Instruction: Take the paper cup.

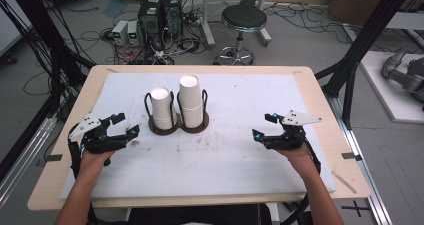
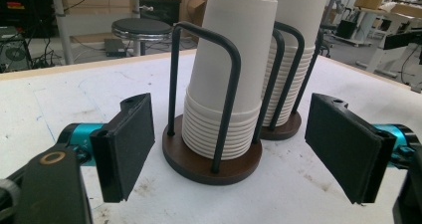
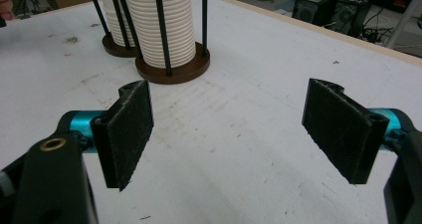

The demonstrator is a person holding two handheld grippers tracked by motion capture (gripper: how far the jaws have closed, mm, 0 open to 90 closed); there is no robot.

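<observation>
Fingers of left gripper [image 1: 123,125] and right gripper [image 1: 265,126] spread, empty — plain cup stacks [image 1: 175,105], no lettering.

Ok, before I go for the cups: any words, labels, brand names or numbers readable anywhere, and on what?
None can be read.
Paper cup stacks: plain white, no print.
Wire holder: plain dark base, no label.
Left gripper and right gripper: no markings legible.
Cardboard box at the far right: a dark printed mark, cut off and too blurred to read.

no readable text, labels, brands or numbers anywhere
</observation>
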